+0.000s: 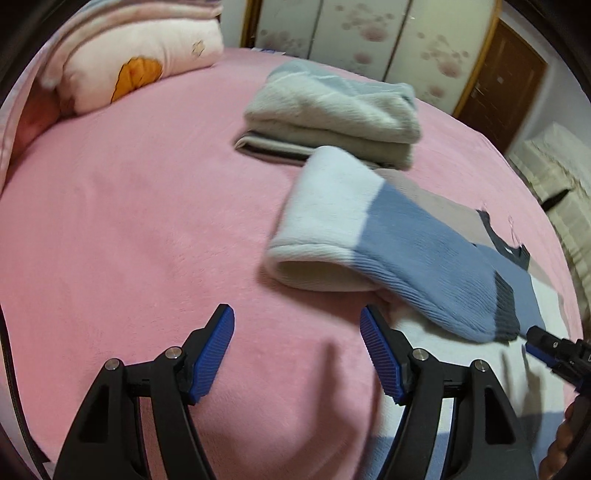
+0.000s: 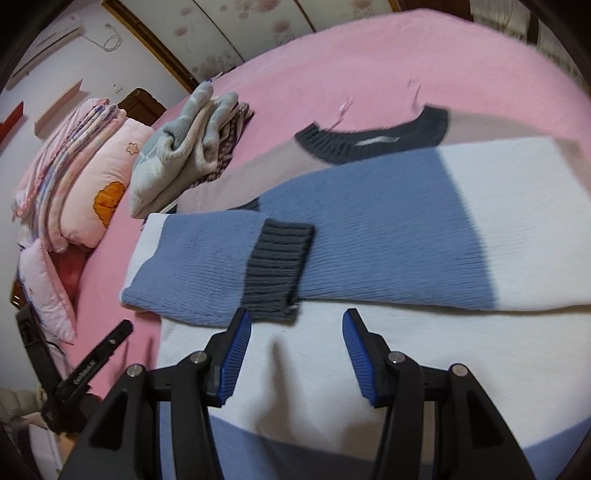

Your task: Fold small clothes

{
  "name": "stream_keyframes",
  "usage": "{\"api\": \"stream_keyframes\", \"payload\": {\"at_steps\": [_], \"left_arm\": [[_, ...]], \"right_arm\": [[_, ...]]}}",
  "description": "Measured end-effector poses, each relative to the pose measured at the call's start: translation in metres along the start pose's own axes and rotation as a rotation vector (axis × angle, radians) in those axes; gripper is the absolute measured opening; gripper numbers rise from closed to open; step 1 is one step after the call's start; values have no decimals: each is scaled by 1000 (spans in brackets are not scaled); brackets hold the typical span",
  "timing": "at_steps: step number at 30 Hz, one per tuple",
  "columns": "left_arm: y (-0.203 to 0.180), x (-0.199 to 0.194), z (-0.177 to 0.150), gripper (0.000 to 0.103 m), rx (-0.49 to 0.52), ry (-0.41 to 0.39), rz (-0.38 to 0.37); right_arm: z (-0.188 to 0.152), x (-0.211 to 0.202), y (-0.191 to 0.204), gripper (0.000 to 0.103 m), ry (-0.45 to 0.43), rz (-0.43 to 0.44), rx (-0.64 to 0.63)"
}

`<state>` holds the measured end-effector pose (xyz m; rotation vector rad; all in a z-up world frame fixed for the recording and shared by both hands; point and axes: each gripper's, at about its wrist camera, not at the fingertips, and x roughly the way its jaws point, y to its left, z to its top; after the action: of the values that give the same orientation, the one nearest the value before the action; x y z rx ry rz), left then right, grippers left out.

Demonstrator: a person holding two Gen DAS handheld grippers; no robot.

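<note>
Sweater cuff (image 2: 275, 271) just beyond right gripper (image 2: 295, 328)

Bedroom. Bed under a pink fleece cover (image 1: 129, 221). Pink pillows (image 2: 92, 177) and folded quilts (image 2: 66, 133) stacked at its head. Sliding wardrobe panels (image 1: 369, 33) with pale floral print, wood-framed. Brown door (image 1: 498, 81) beside them. White wall carries an air conditioner (image 2: 48, 48), probably, blurred at the frame edge. Light even, indoor.
</note>
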<state>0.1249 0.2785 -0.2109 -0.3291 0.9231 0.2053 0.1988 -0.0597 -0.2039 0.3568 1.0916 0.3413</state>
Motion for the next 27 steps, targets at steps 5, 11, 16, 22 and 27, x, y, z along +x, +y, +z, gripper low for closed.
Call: {"api": "stream_keyframes", "payload": {"at_steps": [5, 11, 16, 22, 27], "left_arm": [[13, 18, 2, 69, -50, 23, -21], [15, 26, 4, 75, -80, 19, -45], [11, 32, 9, 76, -99, 17, -54], [1, 36, 19, 76, -133, 28, -85], [-22, 43, 26, 76, -114, 43, -87]], "right_arm": [[7, 29, 1, 52, 31, 39, 59], [8, 37, 17, 14, 90, 47, 40], [7, 16, 29, 11, 86, 82, -1], [28, -37, 69, 9, -109, -19, -231], [64, -90, 81, 9, -313, -92, -317]]}}
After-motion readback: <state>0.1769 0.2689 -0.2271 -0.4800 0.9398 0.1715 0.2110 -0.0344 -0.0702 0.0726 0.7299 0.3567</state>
